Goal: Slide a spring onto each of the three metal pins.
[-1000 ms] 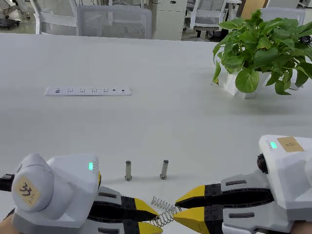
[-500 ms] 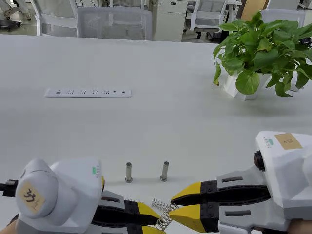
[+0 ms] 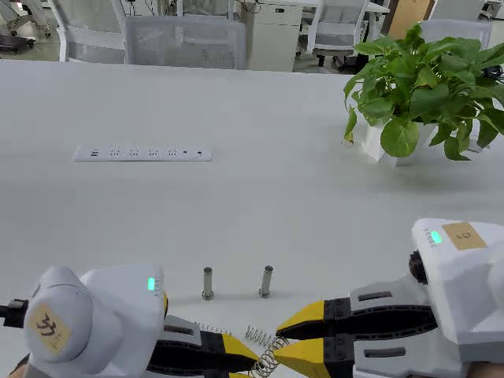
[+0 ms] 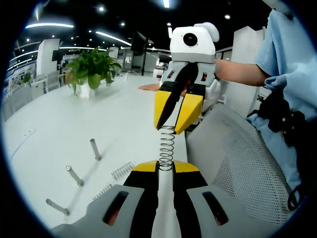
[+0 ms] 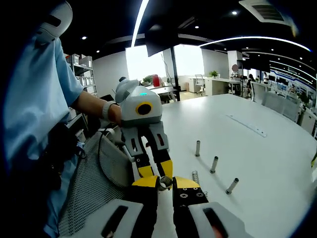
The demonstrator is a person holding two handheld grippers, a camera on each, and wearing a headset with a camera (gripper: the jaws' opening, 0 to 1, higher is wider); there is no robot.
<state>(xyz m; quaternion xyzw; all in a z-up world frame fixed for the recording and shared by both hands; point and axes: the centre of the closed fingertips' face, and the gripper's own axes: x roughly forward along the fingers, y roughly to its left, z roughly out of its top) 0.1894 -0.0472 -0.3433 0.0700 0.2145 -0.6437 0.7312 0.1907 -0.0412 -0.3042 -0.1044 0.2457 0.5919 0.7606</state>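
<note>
Both sets of my fingers are clenched on one spring (image 4: 166,146). The left gripper (image 4: 166,166) pinches one end and the right gripper (image 4: 170,128) the other, so it hangs between the tips at the near edge of the table (image 3: 236,197). Its long axis runs level, left to right across me. The pins lie forward of the tips and stand upright and bare: the left pin (image 3: 207,283), the right pin (image 3: 265,280) and a third pin (image 4: 57,207). Assessment: the spring lies crosswise to every pin, so one end must be freed and the coil stood upright. The right gripper looks nearer the right pin.
</note>
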